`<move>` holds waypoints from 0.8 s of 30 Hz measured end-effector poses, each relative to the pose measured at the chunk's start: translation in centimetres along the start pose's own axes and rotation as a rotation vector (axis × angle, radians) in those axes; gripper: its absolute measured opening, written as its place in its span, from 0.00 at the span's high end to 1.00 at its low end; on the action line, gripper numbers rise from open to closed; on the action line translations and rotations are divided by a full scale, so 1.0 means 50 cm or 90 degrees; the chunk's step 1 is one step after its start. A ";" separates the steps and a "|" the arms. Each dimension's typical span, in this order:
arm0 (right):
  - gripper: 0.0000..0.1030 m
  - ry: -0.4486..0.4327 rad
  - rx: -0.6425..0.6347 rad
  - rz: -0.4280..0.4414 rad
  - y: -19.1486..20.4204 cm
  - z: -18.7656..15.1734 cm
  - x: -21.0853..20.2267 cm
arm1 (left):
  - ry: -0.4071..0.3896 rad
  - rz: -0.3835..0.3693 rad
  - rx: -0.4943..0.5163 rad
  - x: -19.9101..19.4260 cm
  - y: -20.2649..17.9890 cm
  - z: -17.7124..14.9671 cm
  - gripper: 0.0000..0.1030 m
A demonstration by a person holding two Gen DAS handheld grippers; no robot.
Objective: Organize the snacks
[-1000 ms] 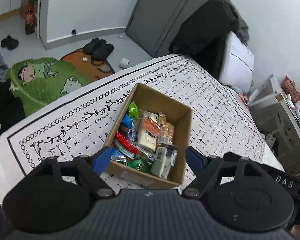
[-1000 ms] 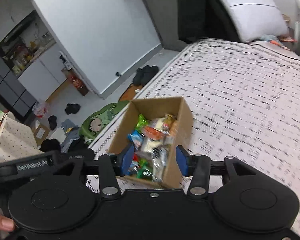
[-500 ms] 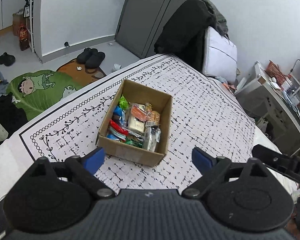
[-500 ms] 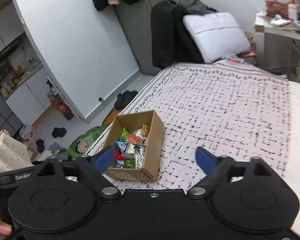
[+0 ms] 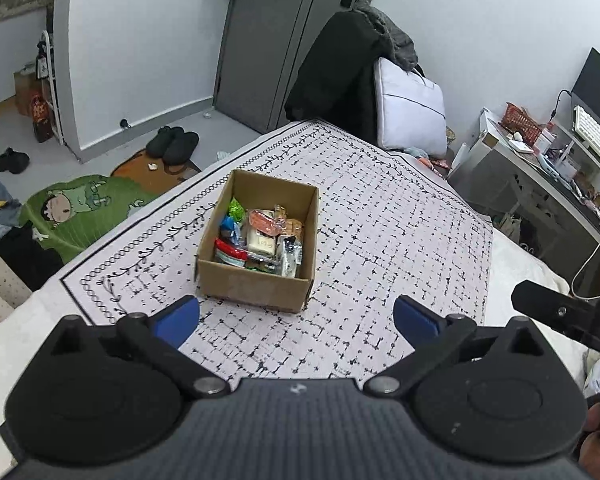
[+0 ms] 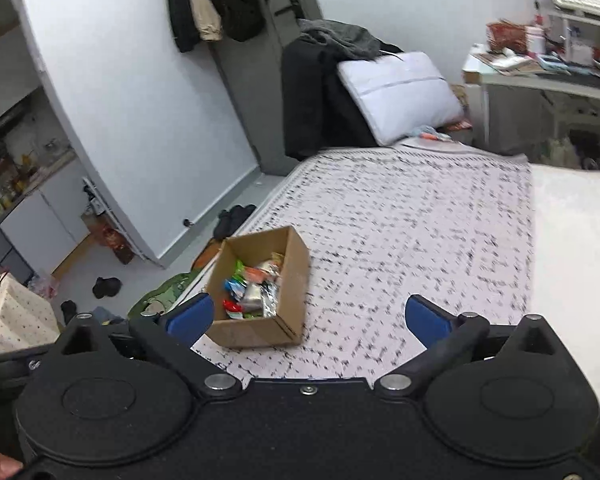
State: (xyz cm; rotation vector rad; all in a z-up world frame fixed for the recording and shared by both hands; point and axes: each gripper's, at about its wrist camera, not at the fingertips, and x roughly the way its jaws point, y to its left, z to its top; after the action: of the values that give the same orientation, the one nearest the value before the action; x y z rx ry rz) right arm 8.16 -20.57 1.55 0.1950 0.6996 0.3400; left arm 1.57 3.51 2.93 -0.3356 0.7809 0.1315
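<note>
An open cardboard box [image 5: 256,286] sits on the patterned white cloth [image 5: 400,240] and holds several wrapped snacks [image 5: 260,238] in green, red, blue and silver. My left gripper [image 5: 296,320] hangs open well above and short of the box, nothing between its blue fingertips. In the right wrist view the same box [image 6: 260,332] lies low and left of centre, with the snacks [image 6: 250,292] visible inside. My right gripper [image 6: 308,316] is also open and empty, raised above the cloth, its left fingertip overlapping the box's near corner in the image.
A black coat on a chair [image 5: 340,72] and a white pillow [image 5: 410,108] stand at the far end. A cluttered desk [image 5: 540,152] is at the right. Slippers [image 5: 174,144] and a green cartoon mat [image 5: 80,208] lie on the floor to the left.
Both grippers have pulled back and up from the box, which now looks smaller and farther. Both sets of fingers have spread wider; the right one was much narrower a second ago.
</note>
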 end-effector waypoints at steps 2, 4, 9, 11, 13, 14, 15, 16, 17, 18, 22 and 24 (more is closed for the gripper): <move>0.00 -0.005 0.000 0.000 0.002 -0.007 -0.013 | -0.007 0.005 0.007 -0.018 0.002 -0.007 0.00; 0.00 -0.010 -0.008 -0.004 0.008 -0.015 -0.025 | -0.013 0.006 0.012 -0.034 0.006 -0.010 0.00; 0.00 -0.012 -0.036 -0.010 0.014 -0.039 -0.041 | -0.024 0.008 0.024 -0.069 0.018 -0.013 0.00; 0.00 -0.009 -0.038 0.008 0.006 -0.045 -0.047 | -0.028 0.010 0.036 -0.081 0.020 -0.017 0.00; 0.00 -0.014 -0.040 0.013 -0.004 -0.048 -0.053 | -0.030 0.011 0.044 -0.088 0.023 -0.021 0.00; 0.00 -0.014 -0.041 0.016 -0.007 -0.049 -0.055 | -0.032 0.011 0.048 -0.091 0.024 -0.023 0.00; 0.00 -0.013 -0.044 0.019 -0.010 -0.050 -0.056 | -0.034 0.012 0.051 -0.093 0.024 -0.025 0.00; 0.00 -0.015 -0.048 0.020 -0.014 -0.051 -0.058 | -0.035 0.013 0.053 -0.095 0.026 -0.027 0.00; 0.00 -0.019 -0.049 0.018 -0.020 -0.052 -0.061 | -0.036 0.014 0.055 -0.095 0.027 -0.030 0.00; 0.00 -0.022 -0.048 0.016 -0.028 -0.053 -0.062 | -0.036 0.014 0.057 -0.097 0.027 -0.032 0.00; 0.00 -0.032 -0.028 0.024 -0.073 -0.067 -0.059 | -0.037 0.019 0.077 -0.097 0.023 -0.042 0.00; 0.00 -0.038 -0.034 0.034 -0.083 -0.070 -0.059 | -0.040 0.023 0.084 -0.095 0.020 -0.044 0.00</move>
State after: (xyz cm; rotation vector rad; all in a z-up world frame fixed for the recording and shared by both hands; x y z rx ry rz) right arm 4.73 -25.30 -0.50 0.1727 0.6264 0.4023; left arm -3.49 3.74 4.63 -0.1910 0.7293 0.1230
